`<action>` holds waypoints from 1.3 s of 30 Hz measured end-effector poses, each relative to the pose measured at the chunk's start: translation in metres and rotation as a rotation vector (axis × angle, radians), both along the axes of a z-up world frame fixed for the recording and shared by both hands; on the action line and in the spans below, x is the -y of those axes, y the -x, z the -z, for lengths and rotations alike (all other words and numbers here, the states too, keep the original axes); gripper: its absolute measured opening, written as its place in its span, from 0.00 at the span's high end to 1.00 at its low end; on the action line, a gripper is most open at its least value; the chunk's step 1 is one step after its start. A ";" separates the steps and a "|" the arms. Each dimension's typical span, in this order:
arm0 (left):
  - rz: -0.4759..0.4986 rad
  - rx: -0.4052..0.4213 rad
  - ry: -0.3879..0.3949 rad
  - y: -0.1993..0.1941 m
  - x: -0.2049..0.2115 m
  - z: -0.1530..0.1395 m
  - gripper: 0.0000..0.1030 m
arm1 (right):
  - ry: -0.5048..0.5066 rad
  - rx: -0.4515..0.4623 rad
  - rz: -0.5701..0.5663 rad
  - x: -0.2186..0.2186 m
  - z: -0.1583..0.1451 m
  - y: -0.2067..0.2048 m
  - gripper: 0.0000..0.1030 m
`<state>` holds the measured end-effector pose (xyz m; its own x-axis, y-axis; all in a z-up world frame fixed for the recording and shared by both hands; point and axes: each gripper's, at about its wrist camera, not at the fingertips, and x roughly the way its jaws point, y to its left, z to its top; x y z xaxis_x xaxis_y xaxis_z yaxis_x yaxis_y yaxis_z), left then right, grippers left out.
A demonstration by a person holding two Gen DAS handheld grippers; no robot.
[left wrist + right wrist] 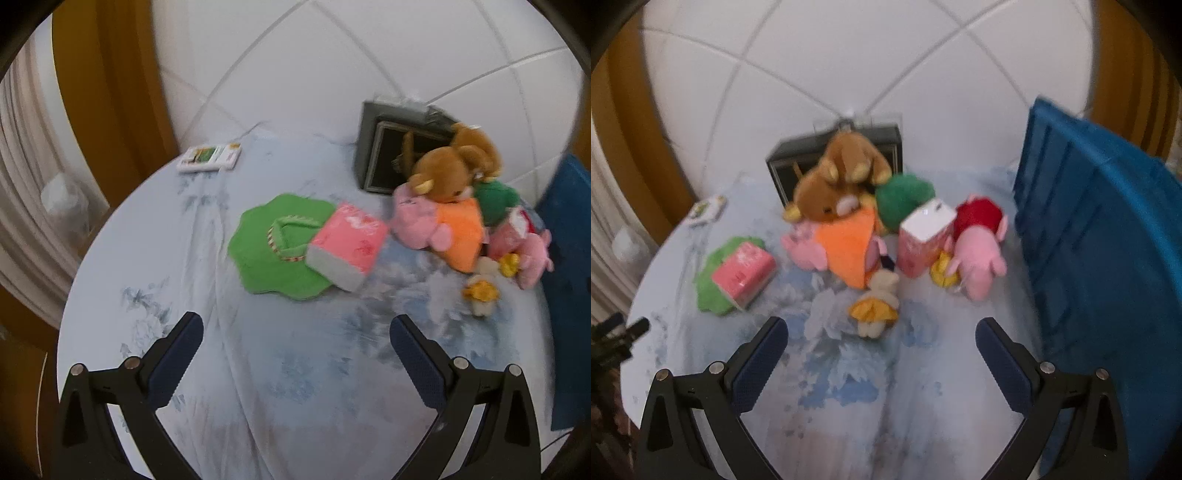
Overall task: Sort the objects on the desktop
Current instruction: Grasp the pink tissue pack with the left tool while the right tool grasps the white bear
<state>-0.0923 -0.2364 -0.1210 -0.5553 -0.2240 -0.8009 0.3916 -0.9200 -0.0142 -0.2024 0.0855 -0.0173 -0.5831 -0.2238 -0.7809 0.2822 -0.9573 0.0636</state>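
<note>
Judging by how things lie, the sorting has barely begun, if at all: nothing sits visibly in the blue ribbed plastic bin [1100, 236] at the right of the right wrist view, though its inside is hidden. In the upper left of the left wrist view a flat white card-like pack with green print [209, 158] lies alone near the table edge; what it is stays unclear. Toward the middle, a green scalloped cloth mat [258, 251] lies flat with a pink soft tissue pack [347, 245] resting partly on it. Right of that is the jumble: a brown plush bear [448, 173] leans on a dark grey box-like holder [391, 147], over a pink plush [417, 218], an orange wedge-shaped plush [461, 236] and a green plush piece [495, 197]; which parts belong to which toy cannot be told. In the right wrist view, a small white and yellow plush [877, 306] lies nearest the fingers, then an upright pink and white carton [925, 240], then a pink plush pig with a red top [979, 254]. The left gripper [295, 354] and the right gripper [881, 354] both hang above the pale blue flowered tablecloth [295, 406], jaws spread wide, holding nothing. Motion blur softens every detail.
</note>
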 end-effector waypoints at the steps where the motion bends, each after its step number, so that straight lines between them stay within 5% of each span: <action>1: 0.000 0.012 -0.013 0.007 0.006 0.005 0.00 | -0.006 0.015 0.001 0.001 0.006 0.005 0.00; 18: 0.233 0.312 0.088 0.192 -0.015 0.112 0.00 | -0.091 0.311 0.026 0.040 0.143 0.119 0.00; 26: 0.284 0.380 -0.025 0.216 -0.027 0.146 0.00 | -0.073 0.391 0.054 0.041 0.187 0.146 0.00; 31: 0.293 0.353 -0.048 0.210 -0.047 0.144 0.40 | -0.054 0.399 0.056 0.046 0.195 0.156 0.00; 32: 0.293 0.343 -0.033 0.207 -0.050 0.141 0.41 | -0.068 0.397 0.062 0.049 0.196 0.157 0.06; 33: 0.292 0.338 -0.026 0.204 -0.052 0.138 0.42 | -0.077 0.393 0.062 0.050 0.196 0.156 0.29; 36: 0.284 0.320 -0.061 0.190 -0.055 0.128 0.43 | -0.095 0.383 0.050 0.055 0.194 0.151 0.56; 39: 0.282 0.291 -0.057 0.169 -0.063 0.113 0.43 | -0.091 0.375 0.037 0.055 0.184 0.142 0.61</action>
<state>-0.2611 -0.1734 -0.2339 -0.3371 -0.0462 -0.9403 0.1189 -0.9929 0.0061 -0.3441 0.0302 -0.2018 -0.2597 -0.1283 -0.9571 0.2208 -0.9728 0.0704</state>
